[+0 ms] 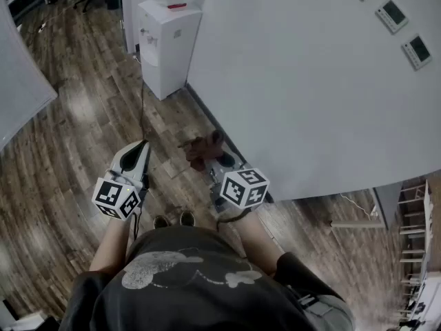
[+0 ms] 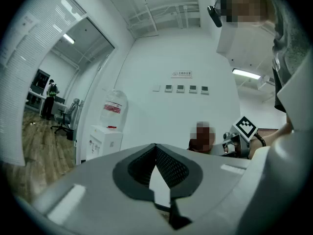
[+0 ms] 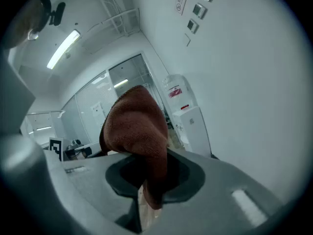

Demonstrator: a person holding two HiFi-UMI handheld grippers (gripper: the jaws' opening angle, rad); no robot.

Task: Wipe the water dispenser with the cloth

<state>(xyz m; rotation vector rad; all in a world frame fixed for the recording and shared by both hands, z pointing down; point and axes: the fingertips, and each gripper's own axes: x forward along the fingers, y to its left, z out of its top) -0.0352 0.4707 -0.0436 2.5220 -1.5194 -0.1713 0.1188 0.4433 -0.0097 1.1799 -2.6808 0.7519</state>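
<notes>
The right tool [image 1: 212,163] pinches the brown cloth [image 1: 202,148] tight, and the cloth bunches up past its tips. The left tool [image 1: 142,147] is closed with nothing in it. The white dispenser [image 1: 169,43] stands on the floor [image 1: 69,136] by the wall [image 1: 296,81], at the top of the frame, well apart from both tools.

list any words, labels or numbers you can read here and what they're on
Nothing is legible.
Wall sign: print too small to read.
Water bottle, red label: blurred.
Water dispenser, front mark: too small.
Wall panels: displays unreadable.
Marker cubes: square patterns, no words.
No tag shows on the brown cloth.
</notes>
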